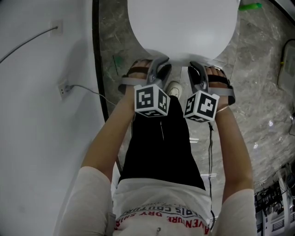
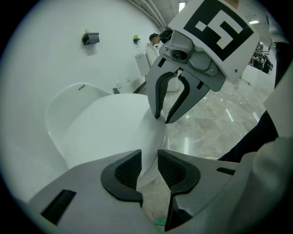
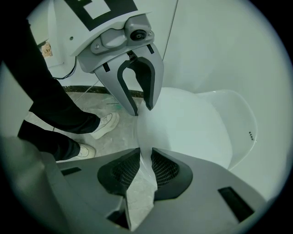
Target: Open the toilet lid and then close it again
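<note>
Far left of the left gripper [image 2: 150, 165]: white wall [image 1: 37, 138] with a socket [image 1: 63, 89] on it. A thin cable [image 1: 87, 88] leads from the socket toward that gripper's side and passes behind the person's left forearm [image 1: 115, 133].

Left gripper: pointed steeply down at the front rim of the lid [image 1: 184, 27], marker cube [image 1: 151, 100] on the end nearest the person. In the left gripper view the rim stands between the ribbed pads [image 2: 127, 169]. White fills the gap from pad to pad, so the jaws are clamped on the rim at a fairly broad setting. The lid's top spreads away ahead and to the left of these jaws. Further left, past the lid, is the curved white toilet body [image 2: 62, 119].

Between the two grippers: a short stretch of bare rim. Below them are a light shoe [image 1: 174, 87] and black trousers [image 1: 161, 147].

Right gripper [image 3: 145, 168]: just beside the left one on the same front rim, also pointed steeply down. In the right gripper view the rim is pinched thin between its pads, with the jaws set narrower than the left pair. The lid's top spreads ahead and to the right of these jaws; the shoe lies off to their left.

Lid overall: from above it is a full white oval directly ahead of both grippers, lying low. Whether it rests on the seat cannot be told.

Right of the right gripper: grey marbled floor [image 1: 267, 101]. A small green object [image 1: 251, 6] lies far ahead and to the right, near the back of the lid.
</note>
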Demonstrator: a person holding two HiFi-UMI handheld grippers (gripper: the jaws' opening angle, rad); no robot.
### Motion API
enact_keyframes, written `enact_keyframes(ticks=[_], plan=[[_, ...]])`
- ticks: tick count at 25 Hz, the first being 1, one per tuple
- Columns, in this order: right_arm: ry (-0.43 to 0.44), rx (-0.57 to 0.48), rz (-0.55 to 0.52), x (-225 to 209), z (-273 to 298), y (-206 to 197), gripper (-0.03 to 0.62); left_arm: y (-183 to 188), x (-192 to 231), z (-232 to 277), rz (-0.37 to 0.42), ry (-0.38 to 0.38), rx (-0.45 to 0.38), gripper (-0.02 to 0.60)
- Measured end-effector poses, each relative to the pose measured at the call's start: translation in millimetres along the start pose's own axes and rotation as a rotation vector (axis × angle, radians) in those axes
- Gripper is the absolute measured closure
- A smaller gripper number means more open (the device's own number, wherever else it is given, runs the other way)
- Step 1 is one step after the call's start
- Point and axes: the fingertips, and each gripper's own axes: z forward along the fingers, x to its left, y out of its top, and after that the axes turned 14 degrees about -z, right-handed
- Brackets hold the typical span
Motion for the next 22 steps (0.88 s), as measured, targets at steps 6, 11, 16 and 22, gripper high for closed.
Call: enact_keyframes(ticks=[6,11,16,22], plan=[[0.021,-0.006,0.031,2,8,-2,0.539,-3,0,6,0.012,-0.008,0.003,0.464],[0.056,-0.012,0.096,1,1,-2,0.539,0,-2,2,0.026,-0.011,0.030,0.464],[0.059,-0.061,0.244,-20,-28,11,0.540,30,1,-24,-0.016,0.026,-0.044,0.464],[-0.003,-0.177,0.474,-79,-100,11,0.548,71,37,-83,-0.215,0.094,-0.137,0.546]])
